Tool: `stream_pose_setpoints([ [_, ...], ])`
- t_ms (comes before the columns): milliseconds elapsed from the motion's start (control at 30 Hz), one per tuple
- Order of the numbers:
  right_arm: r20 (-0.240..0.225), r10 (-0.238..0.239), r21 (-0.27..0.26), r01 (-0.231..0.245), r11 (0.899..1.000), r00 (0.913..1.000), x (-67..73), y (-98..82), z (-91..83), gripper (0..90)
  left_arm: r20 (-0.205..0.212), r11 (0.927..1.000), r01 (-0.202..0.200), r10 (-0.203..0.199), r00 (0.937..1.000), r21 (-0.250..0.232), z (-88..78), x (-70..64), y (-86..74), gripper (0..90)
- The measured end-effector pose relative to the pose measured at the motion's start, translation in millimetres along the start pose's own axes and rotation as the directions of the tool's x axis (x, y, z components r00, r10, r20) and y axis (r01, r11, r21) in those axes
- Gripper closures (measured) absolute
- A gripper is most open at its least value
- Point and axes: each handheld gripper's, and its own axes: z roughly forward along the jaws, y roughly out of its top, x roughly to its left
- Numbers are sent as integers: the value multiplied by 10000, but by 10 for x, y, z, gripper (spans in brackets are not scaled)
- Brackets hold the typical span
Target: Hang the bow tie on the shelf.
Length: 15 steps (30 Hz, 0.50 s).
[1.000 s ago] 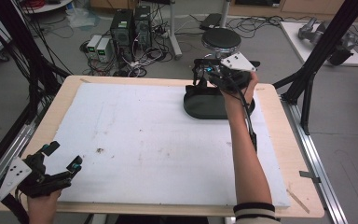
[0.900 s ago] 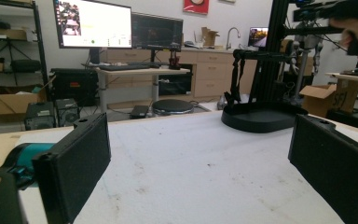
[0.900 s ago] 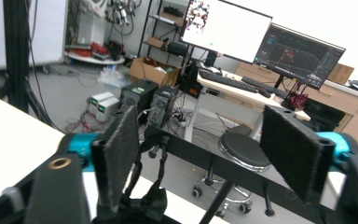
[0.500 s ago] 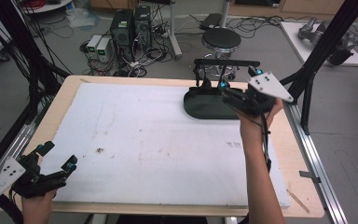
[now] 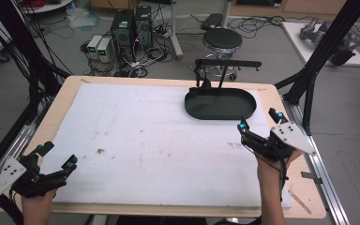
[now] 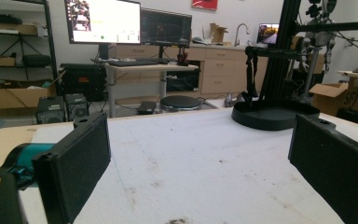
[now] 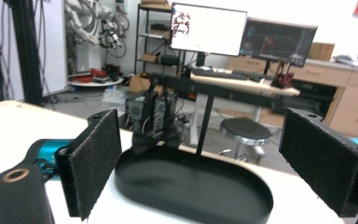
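A black oval tray (image 5: 220, 104) lies at the far right of the white board, with a thin black T-shaped stand (image 5: 228, 63) rising from it. A small dark item (image 5: 201, 87) sits at the foot of the stand's left post, also in the right gripper view (image 7: 150, 136). My right gripper (image 5: 258, 120) hovers just in front of the tray (image 7: 191, 186). Its jaws have just been opening and stand open (image 7: 200, 123) with nothing between them. At the board's near left corner my left gripper (image 5: 57, 154) is open and empty (image 6: 200, 135), pointing across the board at the tray (image 6: 272, 114).
The white board (image 5: 145, 140) covers a wooden table (image 5: 63, 93) framed by black struts. Beyond the far edge stand a stool (image 5: 221, 40) and computer cases (image 5: 131, 26) amid floor cables. Small dark specks (image 5: 100, 151) mark the board.
My right gripper has drawn back from the stand above the tray toward the near right of the table, sinking a little, and its jaws have spread. The left gripper has stayed put.
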Motion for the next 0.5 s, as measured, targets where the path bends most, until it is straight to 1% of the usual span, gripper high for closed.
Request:
stream_pose_setpoints([
  [100, -249, 381, 199, -376, 9991, 9990, -44, -146, -114, 119, -48, 10000, 54, -54, 10000, 15, 1, 13, -13, 61],
  [133, -373, 640, 258, -631, 9977, 9972, -79, -228, -184, 118, -50, 10000, 62, -62, 10000, 22, 1, 17, -17, 61],
  [167, -373, 640, 258, -631, 9977, 9972, -79, -228, -184, 118, -40, 10000, 72, -72, 10000, 27, 1, 19, -19, 61],
  [200, -416, 750, 282, -739, 9969, 9963, -90, -264, -217, 118, -49, 10000, 86, -86, 10000, 27, 3, 20, -21, 61],
  [267, -457, 796, 429, -777, 9961, 9958, -101, -332, -280, 118, -38, 10000, 56, -55, 10000, 59, 6, 21, -25, 61],
  [367, -604, 693, 603, -657, 9960, 9958, -90, -447, -358, 118, -116, 9999, -19, 21, 9999, 141, 12, 22, -33, 61],
  [400, -667, 693, 641, -650, 9958, 9954, -81, -488, -378, 118, -148, 9999, 20, -18, 9999, 112, 13, 21, -33, 61],
  [500, -827, 880, 661, -827, 9944, 9927, -58, -623, -420, 118, -188, 10000, -43, 45, 9998, 83, 12, 23, -18, 61],
])
